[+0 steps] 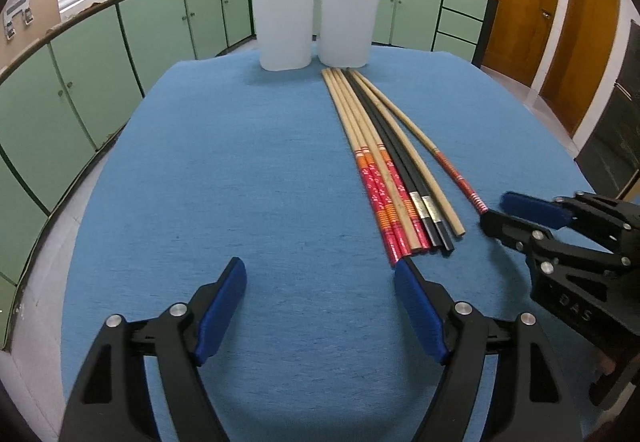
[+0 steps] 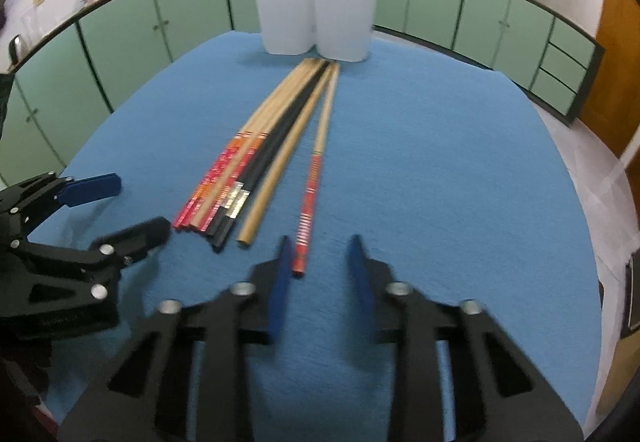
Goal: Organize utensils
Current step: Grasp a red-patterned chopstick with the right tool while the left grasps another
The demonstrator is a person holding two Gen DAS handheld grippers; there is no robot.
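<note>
Chopsticks (image 1: pixel 384 162), roughly eight, lie before two cups (image 1: pixel 284 26); left tongs (image 1: pixel 320 270) and right tongs (image 2: pixel 320 246) both spread, gripping nothing.

The only lettering that can be read is "DAS", raised in black on the black body of the right gripper (image 1: pixel 492 212), seen at the right edge of the left wrist view. The patterned bands on the chopsticks (image 1: pixel 394 178) carry no readable characters, and the wall items are too blurred.
</note>
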